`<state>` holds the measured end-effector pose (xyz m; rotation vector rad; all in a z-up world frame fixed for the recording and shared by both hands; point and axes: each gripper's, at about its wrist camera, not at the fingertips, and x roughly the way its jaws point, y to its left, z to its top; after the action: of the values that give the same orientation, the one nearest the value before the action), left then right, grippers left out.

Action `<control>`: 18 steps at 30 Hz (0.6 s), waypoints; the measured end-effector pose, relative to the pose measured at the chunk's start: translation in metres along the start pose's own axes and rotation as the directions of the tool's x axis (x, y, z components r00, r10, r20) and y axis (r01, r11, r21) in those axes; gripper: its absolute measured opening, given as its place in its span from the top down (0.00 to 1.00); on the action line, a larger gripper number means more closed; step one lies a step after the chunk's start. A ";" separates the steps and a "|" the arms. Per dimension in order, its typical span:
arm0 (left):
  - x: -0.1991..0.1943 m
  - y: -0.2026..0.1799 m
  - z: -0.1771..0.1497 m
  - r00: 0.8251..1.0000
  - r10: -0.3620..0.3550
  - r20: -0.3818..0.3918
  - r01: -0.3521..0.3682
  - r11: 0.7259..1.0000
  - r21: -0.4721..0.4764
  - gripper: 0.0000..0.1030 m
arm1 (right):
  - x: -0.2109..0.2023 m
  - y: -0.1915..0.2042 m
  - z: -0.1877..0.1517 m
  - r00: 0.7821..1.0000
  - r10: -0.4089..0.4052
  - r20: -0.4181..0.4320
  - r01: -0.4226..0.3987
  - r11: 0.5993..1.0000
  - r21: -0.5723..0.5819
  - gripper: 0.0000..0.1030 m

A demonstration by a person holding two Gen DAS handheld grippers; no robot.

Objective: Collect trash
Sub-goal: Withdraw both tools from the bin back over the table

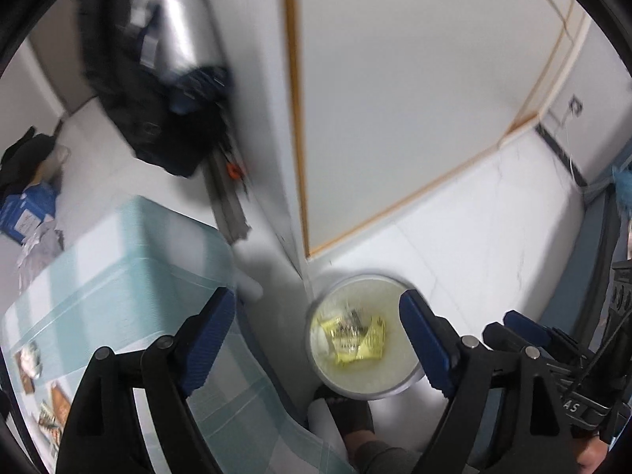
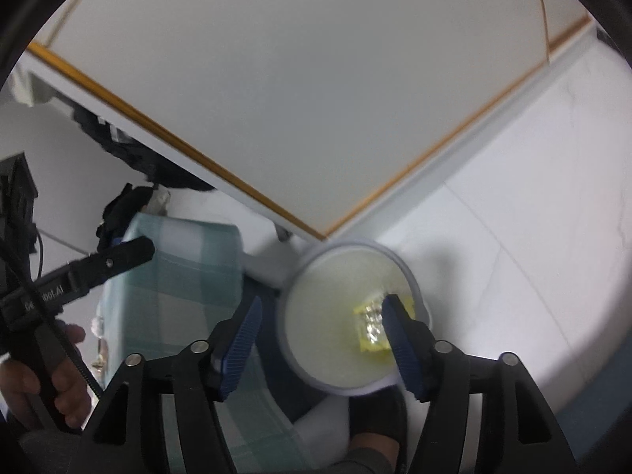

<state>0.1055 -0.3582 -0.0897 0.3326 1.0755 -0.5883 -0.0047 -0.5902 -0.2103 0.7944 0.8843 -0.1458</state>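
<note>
Grippers (image 2: 322, 345) splayed above bin (image 2: 414, 276)

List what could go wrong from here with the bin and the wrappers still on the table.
1. The left gripper and right gripper both hang open above the white bin; swinging back to the table could knock its rim.
2. The bin stands beside the person's foot, so a step might tip it.
3. The wrappers on the table lie near its edge and could be brushed off.

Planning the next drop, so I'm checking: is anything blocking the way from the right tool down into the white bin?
Nothing visible does. The right tool hangs open above the white bin, whose mouth is uncovered, with yellow wrappers inside.
</note>
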 end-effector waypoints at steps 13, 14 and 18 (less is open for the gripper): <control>-0.133 0.070 -0.023 0.934 0.093 0.344 -0.034 0.984 -0.174 0.08 | -0.109 0.119 0.011 0.969 0.015 0.245 0.060 0.954 -0.295 0.24; -0.142 0.077 -0.028 0.923 0.110 0.369 -0.041 0.981 -0.191 0.07 | -0.116 0.128 0.009 0.965 0.031 0.259 0.053 0.949 -0.310 0.24; -0.171 0.110 -0.047 0.891 0.137 0.432 -0.021 0.965 -0.262 0.05 | -0.147 0.172 -0.002 0.940 0.132 0.316 0.002 0.920 -0.392 0.22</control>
<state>0.0788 -0.1961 0.0399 0.0122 0.6736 -0.4196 -0.0277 -0.4961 -0.0058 0.4083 0.5334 -0.0412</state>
